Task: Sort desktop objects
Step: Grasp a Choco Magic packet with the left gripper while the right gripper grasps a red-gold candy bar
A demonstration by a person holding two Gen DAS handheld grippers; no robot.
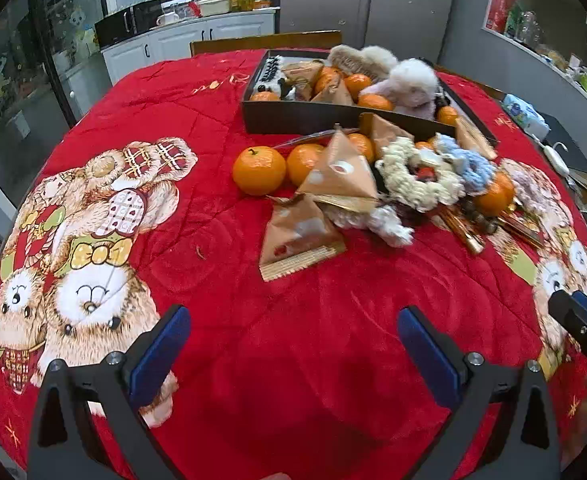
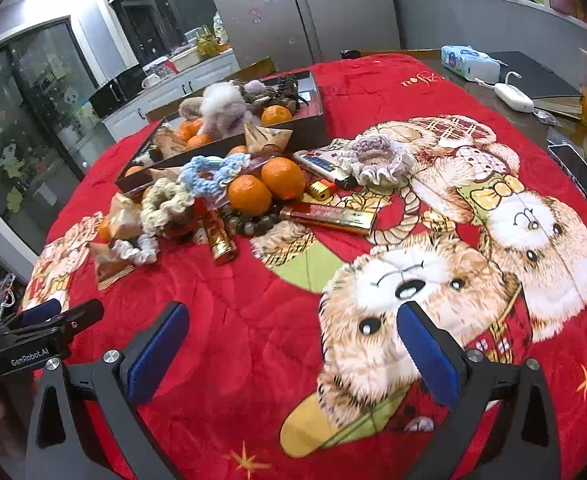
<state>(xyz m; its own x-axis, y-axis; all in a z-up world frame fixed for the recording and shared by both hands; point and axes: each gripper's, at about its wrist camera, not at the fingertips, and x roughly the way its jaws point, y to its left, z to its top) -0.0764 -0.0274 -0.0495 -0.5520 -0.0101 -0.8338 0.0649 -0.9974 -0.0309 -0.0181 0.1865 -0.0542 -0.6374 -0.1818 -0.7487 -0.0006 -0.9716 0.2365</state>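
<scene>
Left wrist view: left gripper (image 1: 293,350) jaws spread wide, nothing between, angled down at red blanket (image 1: 221,92). Clutter pile ahead, slightly right of fingers, well apart. Nearest item: triangular snack packet (image 1: 299,236), serrated long edge running crosswise to fingers; tangerine (image 1: 259,170) behind it. Dark tray (image 1: 293,116) beyond pile.

Right gripper (image 2: 293,354) likewise wide open, empty; pile lies ahead-left. Left gripper probably nearer.

Writing: "GenRobot.AI" on gripper body; gold box (image 2: 329,216) print too blurred.
</scene>
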